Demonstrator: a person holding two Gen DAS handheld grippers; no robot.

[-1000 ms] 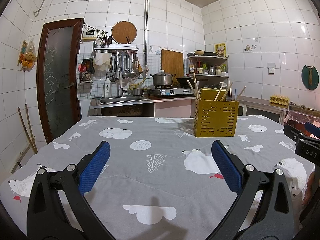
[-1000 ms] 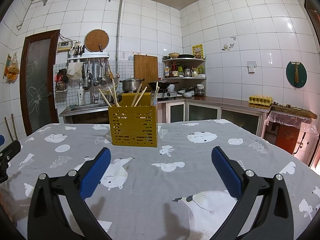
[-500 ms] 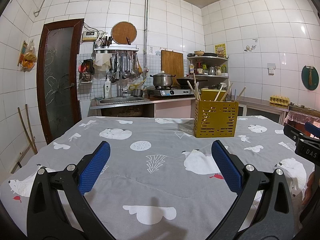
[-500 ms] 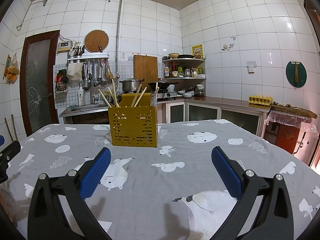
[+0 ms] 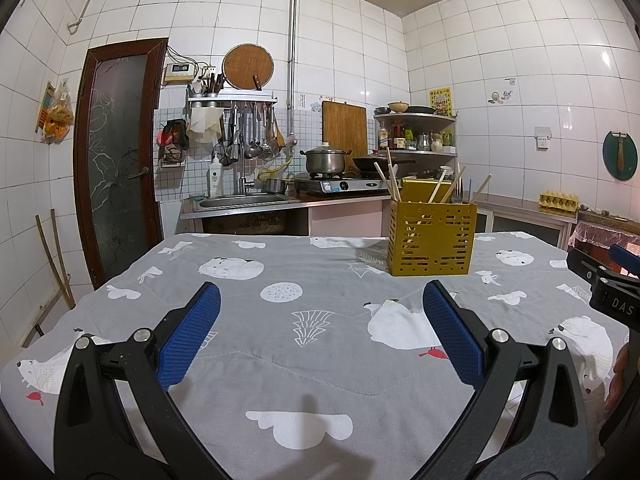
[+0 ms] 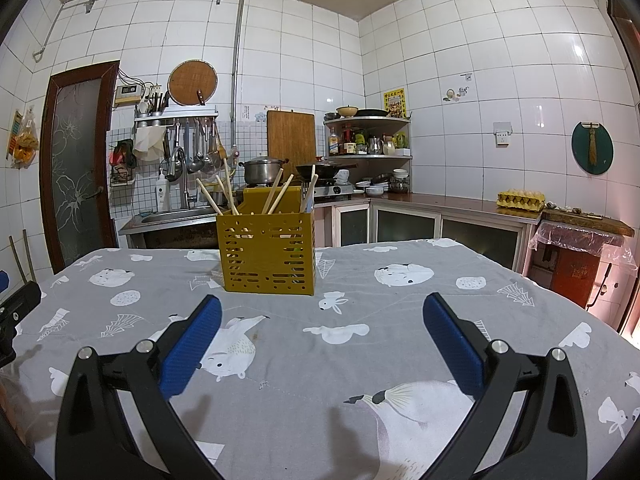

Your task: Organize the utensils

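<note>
Kitchen, white tiled walls. Desk (image 5: pixel 320 380) covered by a grey cloth printed with white bears, clouds and trees. Left hand-held gripper (image 5: pixel 320 308) hovers low over the near part of the cloth, blue-padded fingers (image 5: pixel 190 340) spread wide apart, nothing between them. Right hand-held gripper (image 6: pixel 322 310) likewise over the cloth, blue fingers (image 6: pixel 192 346) wide apart and empty. Yellow slotted utensil holder (image 5: pixel 432 238) stands upright on the desk toward the far side; from the left wrist view it sits ahead and to the right, from the right wrist view ahead and slightly left, well apart from both grippers. Wooden chopsticks (image 6: pixel 228 194) lean out of its top at several angles, a cluster at the left and a few toward the middle; a pale utensil handle shows at the right side, kind cannot be told. In the left wrist view, the tip of the right gripper enters at the right edge. Behind the desk: steel sink (image 5: pixel 244 200), hanging ladles on a rack (image 5: pixel 248 136), lidded pot (image 5: pixel 325 160) on a stove, cutting board (image 5: pixel 344 126) against the wall, corner shelf (image 6: pixel 368 136) with bottles, egg tray (image 6: pixel 520 200) on the side counter, dark door (image 5: pixel 120 152) at left.
</note>
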